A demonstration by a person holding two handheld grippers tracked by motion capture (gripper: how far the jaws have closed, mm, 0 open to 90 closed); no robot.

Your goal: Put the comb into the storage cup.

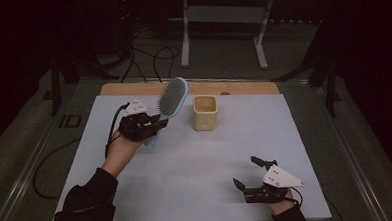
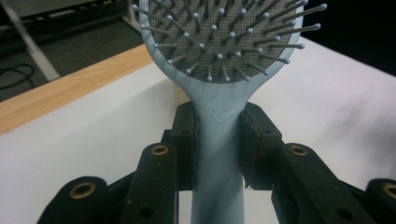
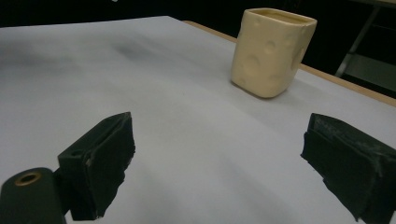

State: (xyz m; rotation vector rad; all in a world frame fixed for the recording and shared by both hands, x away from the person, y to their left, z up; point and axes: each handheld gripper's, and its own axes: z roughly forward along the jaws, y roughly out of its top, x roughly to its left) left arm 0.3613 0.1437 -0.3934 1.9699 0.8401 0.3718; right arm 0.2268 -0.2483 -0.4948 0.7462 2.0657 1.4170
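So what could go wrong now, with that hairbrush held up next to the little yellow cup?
The left tool pinches the hairbrush only at its narrow neck, with the heavy head above, so it might swivel or slip in the grip. The brush head also hangs close to the yellow cup; a careless swing could knock it over. The right tool sits open and far away, too distant to steady anything.

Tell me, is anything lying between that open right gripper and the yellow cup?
Nothing. In the right gripper view, bare white sheet runs from the right gripper up to the cup; the high view agrees.
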